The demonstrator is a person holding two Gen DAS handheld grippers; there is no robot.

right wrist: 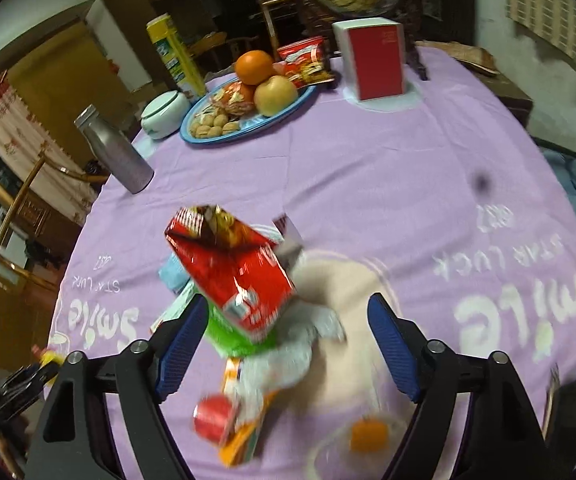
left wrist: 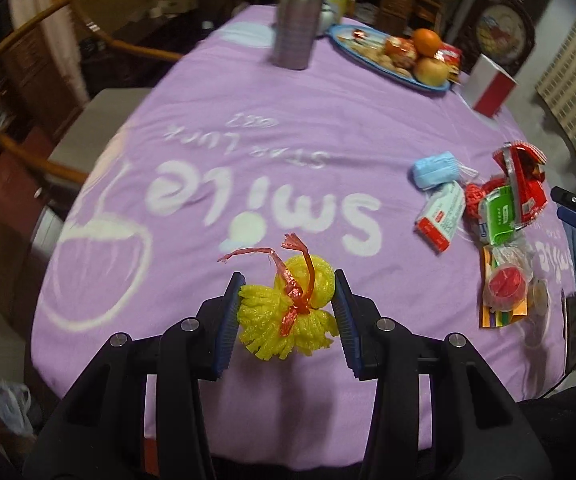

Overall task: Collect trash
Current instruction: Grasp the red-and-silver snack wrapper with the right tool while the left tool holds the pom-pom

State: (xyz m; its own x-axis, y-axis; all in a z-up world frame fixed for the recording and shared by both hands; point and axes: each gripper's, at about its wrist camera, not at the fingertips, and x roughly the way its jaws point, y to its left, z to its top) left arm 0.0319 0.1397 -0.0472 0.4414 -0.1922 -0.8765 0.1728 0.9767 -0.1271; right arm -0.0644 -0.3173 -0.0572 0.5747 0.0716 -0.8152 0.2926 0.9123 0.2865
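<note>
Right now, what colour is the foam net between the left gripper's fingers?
Yellow, tied with a red strip; the foam net shows best in the left wrist view.

foam net [left wrist: 288, 312]: yellow, red tie | tablecloth [left wrist: 248, 120]: lilac, white lettering | snack bag [right wrist: 232, 272]: red | plate [right wrist: 248, 124]: blue

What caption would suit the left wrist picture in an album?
Left hand-held gripper closes around a yellow foam net tied with red ribbon on the purple tablecloth.

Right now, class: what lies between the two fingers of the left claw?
In the left wrist view, a yellow foam net tied with a red strip sits between the left claw fingers, above the purple tablecloth.
</note>
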